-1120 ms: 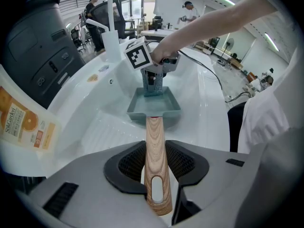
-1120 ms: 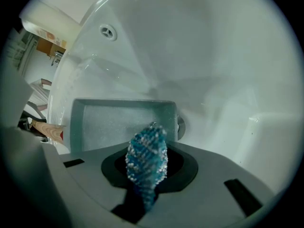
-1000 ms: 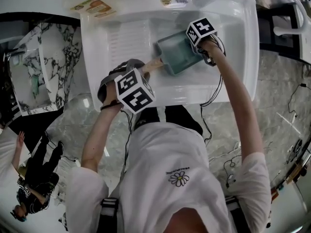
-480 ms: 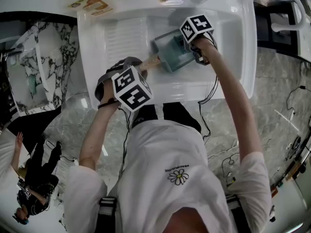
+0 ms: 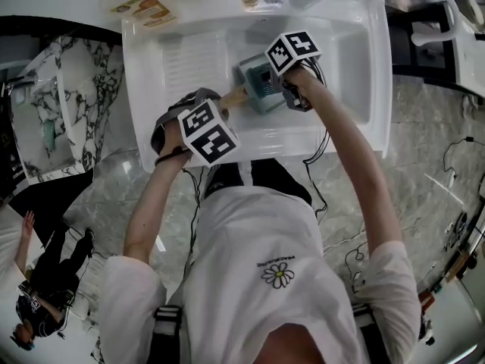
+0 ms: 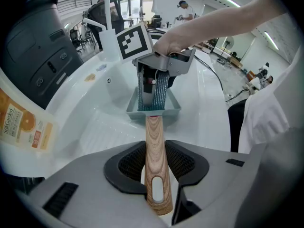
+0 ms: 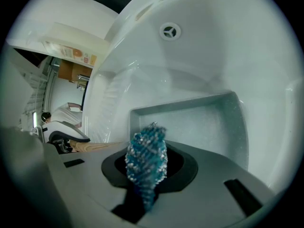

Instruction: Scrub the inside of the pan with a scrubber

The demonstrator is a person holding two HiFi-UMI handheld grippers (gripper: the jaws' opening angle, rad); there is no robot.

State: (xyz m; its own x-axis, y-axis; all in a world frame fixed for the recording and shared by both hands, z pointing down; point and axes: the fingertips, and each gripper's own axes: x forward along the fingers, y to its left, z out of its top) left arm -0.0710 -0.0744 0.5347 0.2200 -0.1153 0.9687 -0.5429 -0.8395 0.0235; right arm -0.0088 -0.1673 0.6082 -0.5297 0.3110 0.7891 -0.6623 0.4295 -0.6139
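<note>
- Between the pads of the right claw [image 7: 147, 170] sits the blue scrubber [image 7: 146, 156], pinched fast with its tip pointing into the pan [image 7: 204, 122]. Whether that tip touches the pan floor I cannot quite tell from this angle.
- Only a narrow waist of the scrubber is clamped, so a hard stroke against the pan wall could drag it out or fold it sideways.
- Left claw [image 6: 154, 161] is closed on the wooden handle [image 6: 153, 132] near its end, well away from the pan body. Scrubbing pressure out there could make the pan pivot or twist in that grip.
- Pan is down in the white sink [image 7: 204, 51], whose slick floor would give little hold if the handle slipped.
- Right claw's body crowds the pan, so a wide stroke may knock its rim.
</note>
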